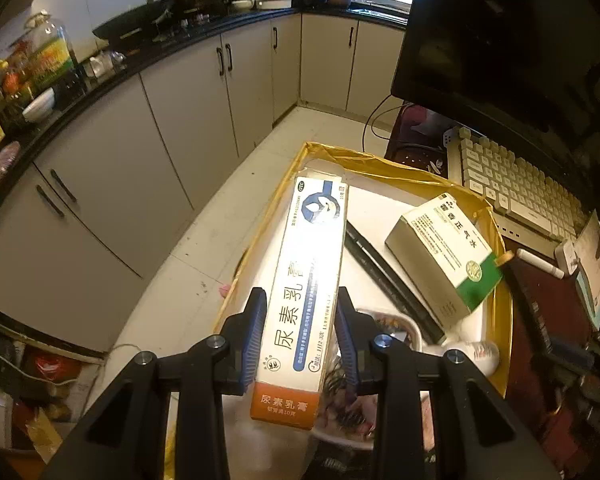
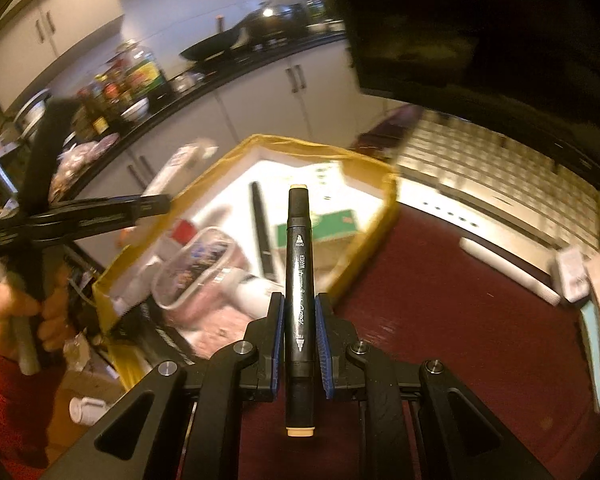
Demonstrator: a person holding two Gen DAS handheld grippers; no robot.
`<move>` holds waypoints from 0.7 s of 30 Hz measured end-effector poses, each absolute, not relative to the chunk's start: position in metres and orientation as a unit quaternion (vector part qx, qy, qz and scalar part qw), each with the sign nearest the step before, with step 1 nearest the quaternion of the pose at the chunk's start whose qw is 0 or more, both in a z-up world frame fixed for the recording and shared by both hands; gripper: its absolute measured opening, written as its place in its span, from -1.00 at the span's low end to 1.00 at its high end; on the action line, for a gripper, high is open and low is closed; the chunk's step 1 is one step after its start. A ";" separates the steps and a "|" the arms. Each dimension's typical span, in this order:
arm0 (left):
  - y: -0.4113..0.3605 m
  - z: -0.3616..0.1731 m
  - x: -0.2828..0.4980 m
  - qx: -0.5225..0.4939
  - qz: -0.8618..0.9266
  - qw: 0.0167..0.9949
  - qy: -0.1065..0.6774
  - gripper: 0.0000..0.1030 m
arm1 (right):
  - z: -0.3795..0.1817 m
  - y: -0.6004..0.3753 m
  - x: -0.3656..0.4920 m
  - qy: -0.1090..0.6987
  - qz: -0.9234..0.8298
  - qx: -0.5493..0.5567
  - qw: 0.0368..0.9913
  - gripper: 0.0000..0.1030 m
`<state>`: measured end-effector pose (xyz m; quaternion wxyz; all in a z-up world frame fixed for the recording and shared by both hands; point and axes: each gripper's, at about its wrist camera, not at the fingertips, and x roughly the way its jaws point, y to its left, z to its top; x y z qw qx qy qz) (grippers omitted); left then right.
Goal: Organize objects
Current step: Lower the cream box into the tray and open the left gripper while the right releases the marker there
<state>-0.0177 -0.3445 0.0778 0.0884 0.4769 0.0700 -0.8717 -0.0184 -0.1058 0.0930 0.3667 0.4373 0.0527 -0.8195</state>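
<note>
Gold-lined, the open box (image 1: pixel 384 162) at the near corner of the dark red table (image 2: pixel 440 300) already holds a green-and-white carton (image 1: pixel 440 256), a black pen (image 1: pixel 388 276), a clear tub (image 2: pixel 196 268) and a white bottle (image 1: pixel 476 354), leaving little bare floor inside.

Risks noted. The long ointment carton (image 1: pixel 308 292) is gripped near its orange end only, so most of its length stands out past the pads; I judge it could pivot or slip if swung quickly. It hangs over the box's left wall, and a low pass could catch the rim and tip the box toward the table's edge. The black marker (image 2: pixel 299 280) is round and smooth; a loose hold could let it slide down. The right wrist view is blurred, suggesting speed, and the two tools are near each other over the same box, so a clash is possible.

Fingers. The left gripper (image 1: pixel 302 332) is closed partway, both pads pressing the ointment carton's sides. The right gripper (image 2: pixel 299 340) is fully closed on the marker's barrel, held upright above the table just beside the box's near wall.
</note>
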 end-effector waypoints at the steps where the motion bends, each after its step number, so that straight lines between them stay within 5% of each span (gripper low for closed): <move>1: -0.345 0.075 -0.022 0.480 -0.870 0.087 0.073 -0.36 | 0.092 -0.115 -0.021 0.055 -0.815 0.441 0.373 -0.68; 21: -0.342 0.037 -0.064 0.511 -0.850 0.092 0.086 -0.47 | 0.058 -0.194 -0.078 0.074 -0.781 0.510 0.353 -0.67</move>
